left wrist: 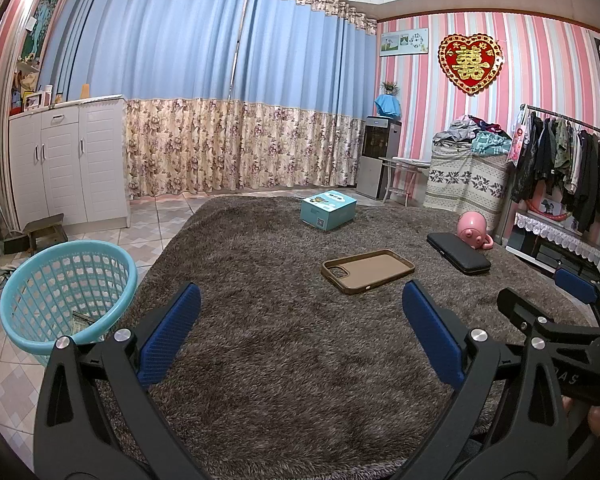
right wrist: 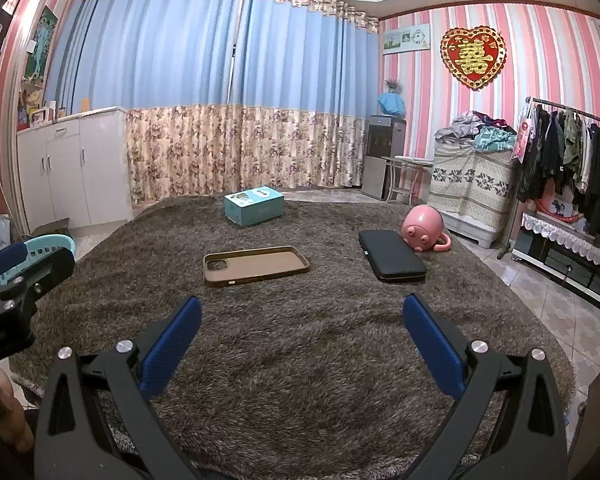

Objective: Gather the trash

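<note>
Both your grippers are wide open and hold nothing. From your right gripper [right wrist: 302, 320] the brown phone case [right wrist: 256, 266] lies at about 11 o'clock, its long axis left to right; from the left gripper [left wrist: 301, 312] it is at 1 o'clock. The right seems nearer. It rests flat on the shaggy carpet [right wrist: 300, 380]; the blue basket [left wrist: 66, 288] stands at 9 o'clock.

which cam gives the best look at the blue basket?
Left wrist: the blue basket shows nearly whole, open top, something lying inside. Right wrist catches only a strip of its rim behind the left gripper.
</note>
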Demonstrator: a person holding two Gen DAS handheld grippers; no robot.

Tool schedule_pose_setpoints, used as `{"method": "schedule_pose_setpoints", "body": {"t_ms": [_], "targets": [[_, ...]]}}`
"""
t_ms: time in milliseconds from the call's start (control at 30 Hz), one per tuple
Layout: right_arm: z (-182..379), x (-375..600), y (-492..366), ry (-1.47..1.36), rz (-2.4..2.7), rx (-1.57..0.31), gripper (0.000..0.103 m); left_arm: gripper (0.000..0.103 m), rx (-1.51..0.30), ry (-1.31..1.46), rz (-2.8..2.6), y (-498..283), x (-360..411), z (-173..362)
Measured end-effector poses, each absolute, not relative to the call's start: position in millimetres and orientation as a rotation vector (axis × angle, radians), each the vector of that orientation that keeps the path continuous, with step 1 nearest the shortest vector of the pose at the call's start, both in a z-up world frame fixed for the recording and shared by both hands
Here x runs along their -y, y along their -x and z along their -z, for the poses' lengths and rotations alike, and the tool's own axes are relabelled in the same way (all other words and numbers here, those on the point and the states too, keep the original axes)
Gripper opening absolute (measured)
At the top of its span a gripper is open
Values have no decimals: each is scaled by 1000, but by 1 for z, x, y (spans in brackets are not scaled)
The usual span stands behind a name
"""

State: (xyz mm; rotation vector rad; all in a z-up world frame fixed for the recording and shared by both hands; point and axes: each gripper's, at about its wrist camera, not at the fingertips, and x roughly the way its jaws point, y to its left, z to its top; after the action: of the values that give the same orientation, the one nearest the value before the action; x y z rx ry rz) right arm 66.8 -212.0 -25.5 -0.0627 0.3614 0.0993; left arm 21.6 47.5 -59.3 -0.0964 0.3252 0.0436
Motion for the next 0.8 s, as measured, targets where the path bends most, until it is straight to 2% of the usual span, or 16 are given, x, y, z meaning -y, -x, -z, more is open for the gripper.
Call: {"method": "schedule_pose_setpoints", "body": {"t_ms": [800], "targets": [[24, 212, -69, 72, -103, -356, 98, 98, -325, 99, -44, -22, -49, 60]]}}
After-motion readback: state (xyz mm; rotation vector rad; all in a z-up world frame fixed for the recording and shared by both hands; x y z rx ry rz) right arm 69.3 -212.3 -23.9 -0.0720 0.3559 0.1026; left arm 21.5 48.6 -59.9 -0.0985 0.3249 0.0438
